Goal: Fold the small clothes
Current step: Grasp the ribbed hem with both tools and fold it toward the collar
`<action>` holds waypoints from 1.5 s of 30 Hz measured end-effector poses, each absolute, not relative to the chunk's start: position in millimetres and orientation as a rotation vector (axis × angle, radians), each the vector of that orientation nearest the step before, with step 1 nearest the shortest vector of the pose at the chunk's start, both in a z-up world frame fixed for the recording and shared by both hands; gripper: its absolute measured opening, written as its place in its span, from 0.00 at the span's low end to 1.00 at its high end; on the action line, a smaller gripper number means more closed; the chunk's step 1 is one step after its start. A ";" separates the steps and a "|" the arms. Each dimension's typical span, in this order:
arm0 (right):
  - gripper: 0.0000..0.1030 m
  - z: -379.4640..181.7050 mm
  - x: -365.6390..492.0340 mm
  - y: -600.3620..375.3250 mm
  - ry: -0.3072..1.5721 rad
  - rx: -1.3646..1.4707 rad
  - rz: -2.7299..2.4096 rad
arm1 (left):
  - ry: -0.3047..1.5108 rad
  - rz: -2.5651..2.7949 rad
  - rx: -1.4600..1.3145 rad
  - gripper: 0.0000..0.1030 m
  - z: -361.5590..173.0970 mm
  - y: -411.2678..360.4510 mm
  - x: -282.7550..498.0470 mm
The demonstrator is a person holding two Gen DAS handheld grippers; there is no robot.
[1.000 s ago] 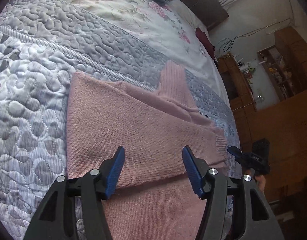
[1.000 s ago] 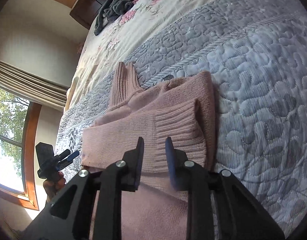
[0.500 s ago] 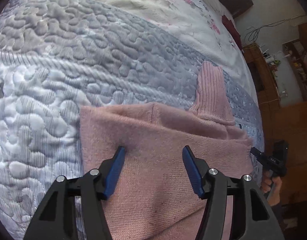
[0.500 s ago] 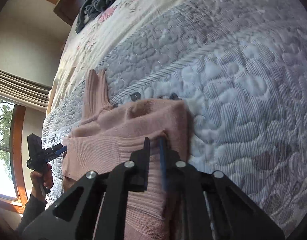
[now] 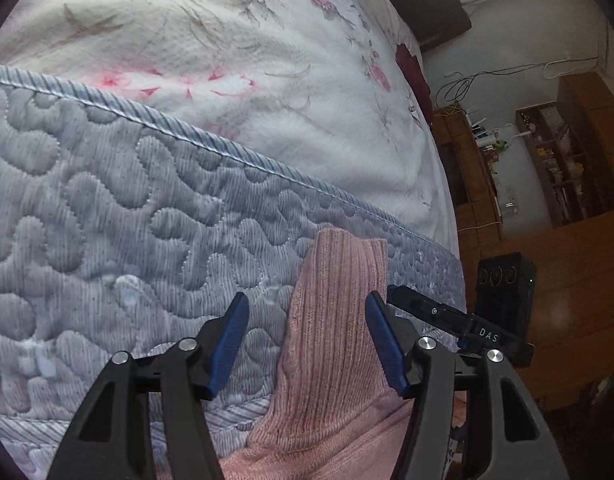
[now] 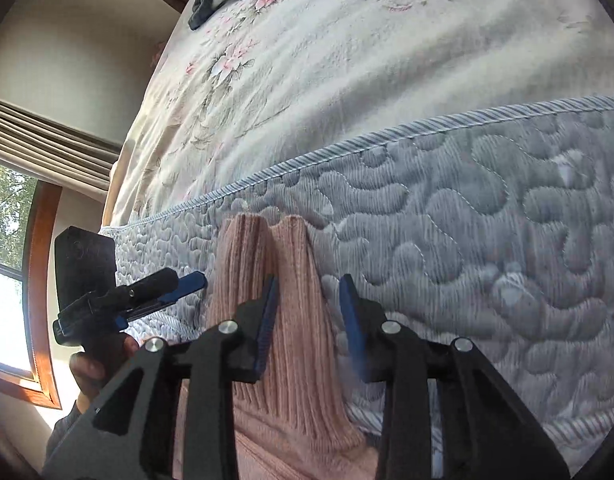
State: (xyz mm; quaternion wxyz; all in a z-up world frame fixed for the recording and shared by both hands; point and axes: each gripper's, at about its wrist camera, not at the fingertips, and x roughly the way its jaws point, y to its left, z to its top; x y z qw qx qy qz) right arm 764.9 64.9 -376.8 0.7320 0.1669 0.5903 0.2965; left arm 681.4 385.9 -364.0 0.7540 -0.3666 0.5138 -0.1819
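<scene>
Both claws have advanced to the pink sweater's (image 5: 331, 320) collar, gaping.

Each camera sat just behind its own fingers and looked forward along them, low and close over the quilt (image 5: 119, 216). The left view faced up the bed toward the shelves (image 5: 563, 164); the right view faced up the bed toward the window (image 6: 11, 264). Both shared the pink collar (image 5: 339, 292) and the quilt's edge, and each caught the other gripper at its side.
</scene>
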 end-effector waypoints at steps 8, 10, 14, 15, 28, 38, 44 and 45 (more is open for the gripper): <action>0.07 -385.8 773.3 86.7 1.284 0.259 0.660 | 1.088 -0.464 -0.847 0.57 -376.8 369.7 698.8; 0.06 -381.4 773.8 73.0 1.249 0.290 0.639 | 1.086 -0.479 -0.843 0.57 -375.1 367.0 701.9; 0.06 -377.9 770.5 55.8 1.214 0.343 0.649 | 1.089 -0.491 -0.834 0.56 -372.9 360.8 708.3; 0.06 -376.8 769.6 53.0 1.207 0.349 0.648 | 1.088 -0.494 -0.833 0.51 -372.1 359.1 710.7; 0.06 -341.8 749.0 39.0 1.121 0.382 0.721 | 0.957 -0.481 -0.727 0.08 -321.3 364.1 690.5; 0.05 -270.5 647.8 23.9 0.968 0.249 0.867 | 0.840 -0.553 -0.559 0.07 -245.9 358.0 589.9; 0.05 -271.1 564.9 27.1 0.963 0.077 0.927 | 0.892 -0.575 -0.481 0.07 -249.3 343.8 514.4; 0.05 -276.7 553.8 25.9 0.971 0.057 0.930 | 0.915 -0.578 -0.489 0.07 -256.4 342.2 504.2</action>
